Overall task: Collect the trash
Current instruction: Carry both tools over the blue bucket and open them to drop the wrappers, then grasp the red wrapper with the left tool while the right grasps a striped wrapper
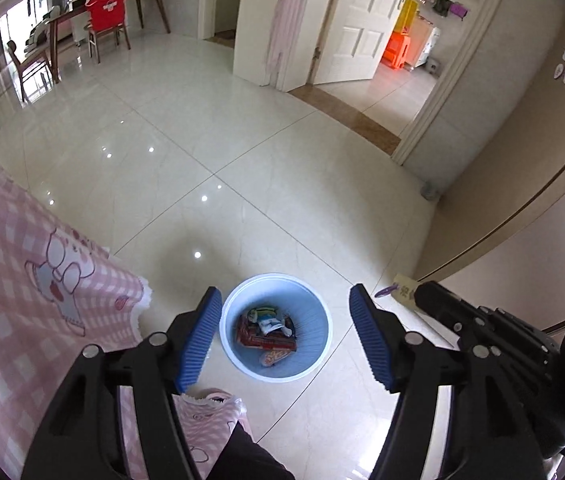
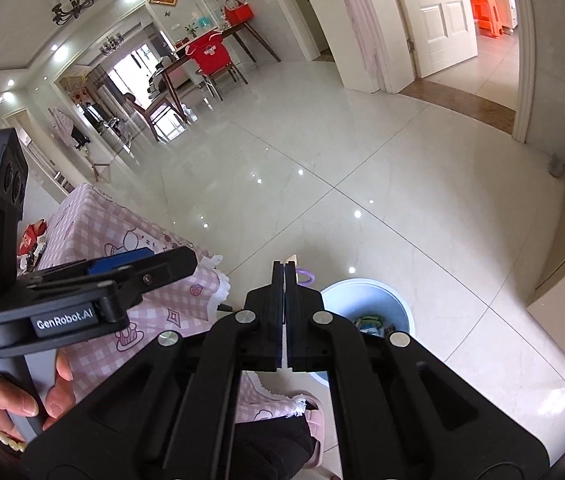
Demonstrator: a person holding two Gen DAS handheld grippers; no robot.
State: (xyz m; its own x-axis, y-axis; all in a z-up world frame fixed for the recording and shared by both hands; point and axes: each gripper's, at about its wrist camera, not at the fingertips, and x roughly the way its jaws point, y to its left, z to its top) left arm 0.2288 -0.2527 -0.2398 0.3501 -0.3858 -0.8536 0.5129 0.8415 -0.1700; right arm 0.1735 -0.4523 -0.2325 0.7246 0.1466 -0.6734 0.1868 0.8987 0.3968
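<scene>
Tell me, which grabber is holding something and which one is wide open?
The right gripper is pinched shut on a flat tan card with a purple bit. The left gripper is wide open and empty, above the blue bin.

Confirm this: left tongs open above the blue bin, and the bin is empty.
Not quite. The left tongs are open above the blue bin, but the bin is not empty: snack wrappers lie inside, as the left wrist view shows.
</scene>
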